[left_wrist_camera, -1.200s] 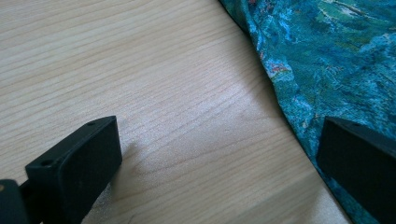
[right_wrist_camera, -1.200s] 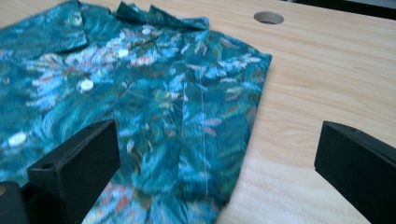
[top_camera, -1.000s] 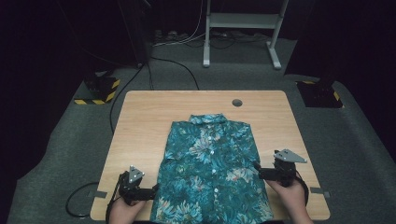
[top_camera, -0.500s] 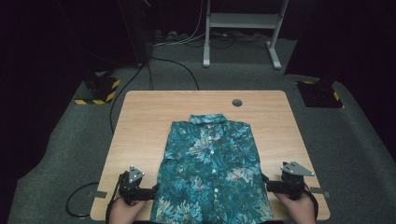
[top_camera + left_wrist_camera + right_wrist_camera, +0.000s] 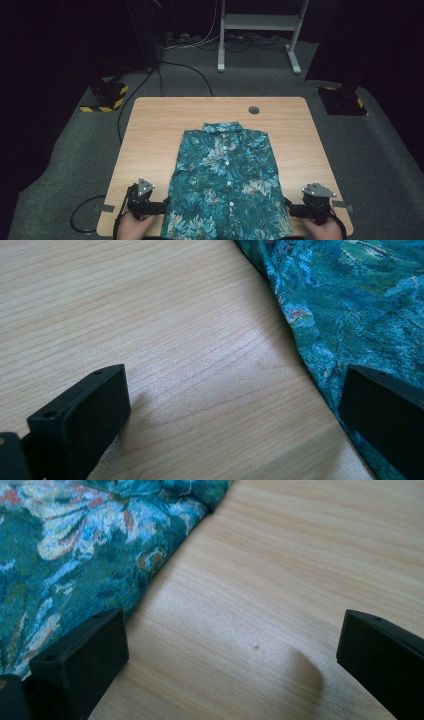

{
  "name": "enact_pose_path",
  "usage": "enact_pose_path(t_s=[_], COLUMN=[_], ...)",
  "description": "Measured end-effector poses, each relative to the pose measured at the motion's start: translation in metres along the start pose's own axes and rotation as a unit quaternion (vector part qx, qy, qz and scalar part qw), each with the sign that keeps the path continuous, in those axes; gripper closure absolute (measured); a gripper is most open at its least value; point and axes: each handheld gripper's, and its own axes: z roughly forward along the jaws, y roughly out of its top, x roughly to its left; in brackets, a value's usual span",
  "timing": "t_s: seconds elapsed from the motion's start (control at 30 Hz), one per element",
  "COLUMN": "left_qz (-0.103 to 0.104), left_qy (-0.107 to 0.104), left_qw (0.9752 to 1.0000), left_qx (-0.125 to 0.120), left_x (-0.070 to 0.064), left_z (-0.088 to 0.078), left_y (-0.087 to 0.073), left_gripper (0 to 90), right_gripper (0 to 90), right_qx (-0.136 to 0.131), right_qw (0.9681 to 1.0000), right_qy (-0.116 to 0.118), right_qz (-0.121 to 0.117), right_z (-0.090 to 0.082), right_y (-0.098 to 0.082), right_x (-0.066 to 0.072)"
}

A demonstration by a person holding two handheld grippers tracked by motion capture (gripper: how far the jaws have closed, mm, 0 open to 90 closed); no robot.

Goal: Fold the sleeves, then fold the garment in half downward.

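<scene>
shirt (image 5: 227, 187) lay flat, buttoned, centred toward counter (image 5: 150, 135) near edge. left gripper (image 5: 162, 206) and right gripper (image 5: 289, 208) flanked hem, jaws spread, empty. best pinched both hem corners evenly, low.

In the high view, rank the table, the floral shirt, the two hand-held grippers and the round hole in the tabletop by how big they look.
1. Table.
2. Floral shirt.
3. Left hand-held gripper and right hand-held gripper: these look alike, so I won't rank one over the other.
4. Round hole.
</scene>
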Motion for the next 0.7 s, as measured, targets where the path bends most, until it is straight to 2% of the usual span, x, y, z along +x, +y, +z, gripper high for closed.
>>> enact_pose_path(t_s=[0.13,0.33,0.4,0.47,0.7], left_qz=[0.000,0.001,0.001,0.000,-0.002], left_qy=[0.000,-0.001,-0.001,0.000,0.002], left_qw=[1.0000,1.0000,1.0000,1.0000,1.0000], left_qx=[0.000,0.000,0.000,0.000,0.000], left_x=[0.0000,0.0002,0.0001,0.0000,0.0005], left_z=[0.0000,0.0000,0.0000,0.0002,0.0015], left_y=[0.0000,0.0000,0.0001,0.0002,0.0016], left_gripper=[0.4,0.4,0.4,0.4,0.4], right_gripper=[0.3,0.5,0.5,0.7,0.0], right_qx=[0.004,0.004,0.007,0.010,0.017], right_qw=[0.9999,0.9999,0.9998,0.9993,0.9986], right_qy=[0.004,0.009,0.014,0.029,0.039], right_qz=[0.011,0.011,0.014,0.020,0.030], right_z=[0.0006,0.0008,0.0011,0.0009,0.0019], right_y=[0.0002,0.0002,0.0003,-0.0005,-0.0003], right_x=[-0.0010,-0.0011,-0.0021,-0.0037,-0.0060])
